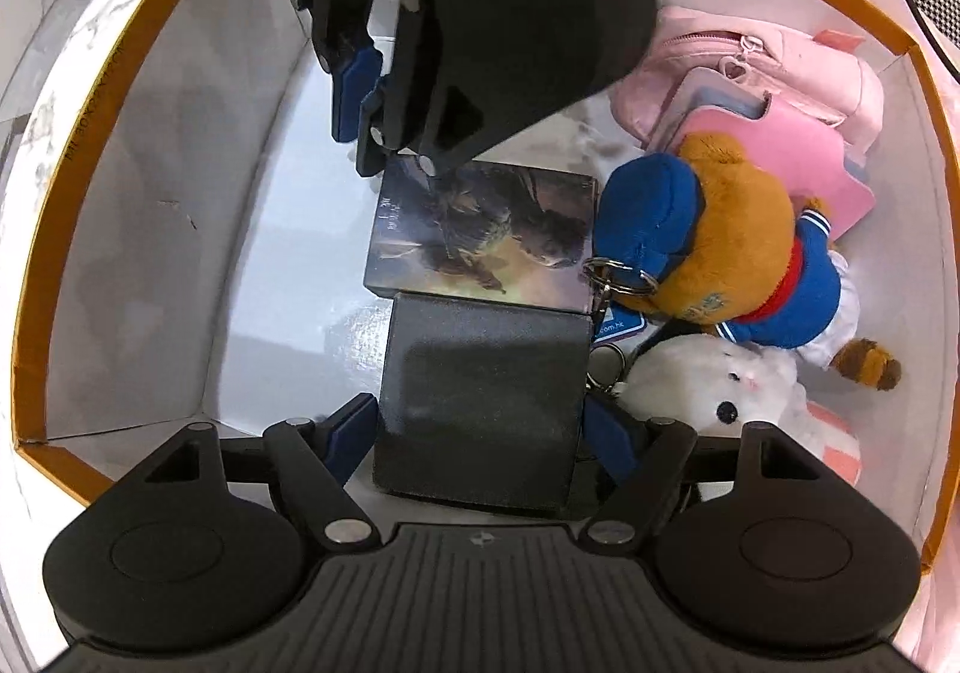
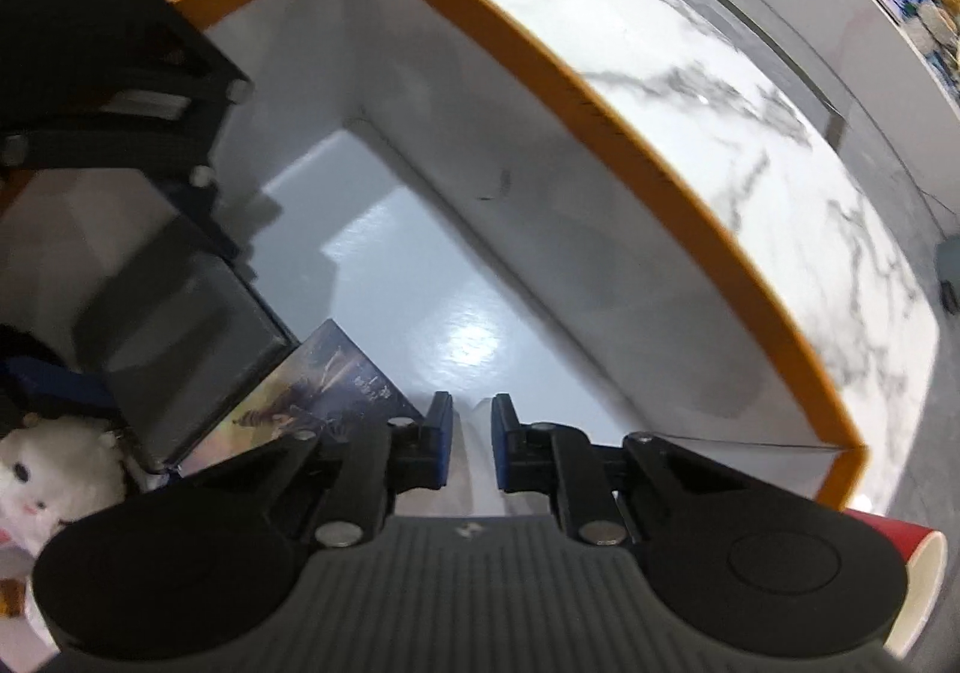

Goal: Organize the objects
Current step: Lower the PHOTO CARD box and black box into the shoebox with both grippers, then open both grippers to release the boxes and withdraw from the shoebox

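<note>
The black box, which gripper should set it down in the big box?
Left. The left gripper already holds the black box low over the orange-rimmed box floor; the right gripper holds nothing.

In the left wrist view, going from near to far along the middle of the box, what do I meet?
Left gripper → black box held between its fingers → picture card → right gripper.

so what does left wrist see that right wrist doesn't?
Left wrist only: the pink pouch, the brown sailor bear plush, and the right gripper over the box. Right wrist only: the marble counter beyond the rim, and a red cup. Both: the orange-rimmed box, the black box in the left gripper, the picture card, the white plush.
</note>
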A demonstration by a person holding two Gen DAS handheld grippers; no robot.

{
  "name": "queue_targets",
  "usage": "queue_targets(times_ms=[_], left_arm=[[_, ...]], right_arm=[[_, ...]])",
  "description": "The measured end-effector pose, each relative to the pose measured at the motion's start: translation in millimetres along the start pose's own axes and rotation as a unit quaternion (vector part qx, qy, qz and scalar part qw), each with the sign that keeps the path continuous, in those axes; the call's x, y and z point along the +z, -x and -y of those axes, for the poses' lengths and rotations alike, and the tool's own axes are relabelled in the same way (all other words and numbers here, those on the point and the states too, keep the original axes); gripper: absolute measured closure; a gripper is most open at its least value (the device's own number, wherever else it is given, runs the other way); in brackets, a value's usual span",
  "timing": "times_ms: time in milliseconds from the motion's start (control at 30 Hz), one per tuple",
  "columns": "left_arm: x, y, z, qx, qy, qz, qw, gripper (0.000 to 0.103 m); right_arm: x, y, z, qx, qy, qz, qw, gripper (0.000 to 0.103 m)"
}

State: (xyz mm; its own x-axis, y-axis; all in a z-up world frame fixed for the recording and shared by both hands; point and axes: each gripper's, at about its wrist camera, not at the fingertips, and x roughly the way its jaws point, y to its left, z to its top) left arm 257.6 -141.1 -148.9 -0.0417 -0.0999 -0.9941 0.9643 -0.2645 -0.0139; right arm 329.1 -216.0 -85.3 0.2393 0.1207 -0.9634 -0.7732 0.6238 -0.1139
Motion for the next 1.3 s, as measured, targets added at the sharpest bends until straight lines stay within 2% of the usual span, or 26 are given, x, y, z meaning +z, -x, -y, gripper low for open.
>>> queue_targets(times_ms=[167,233,333,467,667,733,767,800,867,1033,1233,1300], left_arm=[[-6.2,-3.4,0.6,0.001,0.001,0.001,1.0,0.014],[-7.4,-4.9,10.3,-0.004,0.002,-0.002,1.0,0.016],[-9.7,-7.0,9.8,-0.008,0.005,-0.007,0.9999,0.016],[-14.6,-8.2,10.4,-0.006,0.011,-0.005,0.9999,0.015],[-26.3,-3.5,21.2,0.021,0.014,0.016,0.9995,0.013],[-31.0,-0.1,25.2,0.026,0.016,0.024,0.9992,0.013],[-33.5,1.5,26.9,0.028,0.017,0.029,0.9991,0.013],[-35.8,2.4,28.7,0.03,0.018,0.032,0.9989,0.013],[-38.0,1.6,32.4,0.034,0.019,0.03,0.9988,0.013],[-41.7,-4.6,30.1,0.018,0.033,0.021,0.9991,0.012],[-52.7,-0.5,26.5,-0.011,0.063,0.048,0.9968,0.008],[-55.8,-0.1,29.0,-0.002,0.06,0.048,0.997,0.008]], right_arm=[[-10.9,2.6,-6.8,0.024,0.016,-0.005,1.0,0.101],[-14.9,4.9,-10.7,0.025,0.033,-0.003,0.999,0.101],[-19.0,7.5,-10.6,0.035,0.033,-0.005,0.999,0.101],[-23.1,10.6,-13.4,0.027,0.04,-0.005,0.999,0.101],[-33.2,25.4,-17.0,0.001,0.035,0.003,0.999,0.099],[-36.9,33.3,-17.9,-0.009,0.03,0.007,0.999,0.094],[-39.0,38.4,-19.1,-0.015,0.027,0.009,0.999,0.089],[-40.9,43.1,-20.4,-0.015,0.026,0.011,0.999,0.078],[-45.6,52.6,-25.1,-0.007,0.03,0.017,0.999,0.072],[-49.9,56.0,-36.5,-0.01,0.03,0.016,0.999,0.073],[-54.7,53.9,-38.4,0.006,0.001,0.017,1.0,0.074],[-57.5,56.4,-37.5,0.02,-0.003,0.02,1.0,0.074]])
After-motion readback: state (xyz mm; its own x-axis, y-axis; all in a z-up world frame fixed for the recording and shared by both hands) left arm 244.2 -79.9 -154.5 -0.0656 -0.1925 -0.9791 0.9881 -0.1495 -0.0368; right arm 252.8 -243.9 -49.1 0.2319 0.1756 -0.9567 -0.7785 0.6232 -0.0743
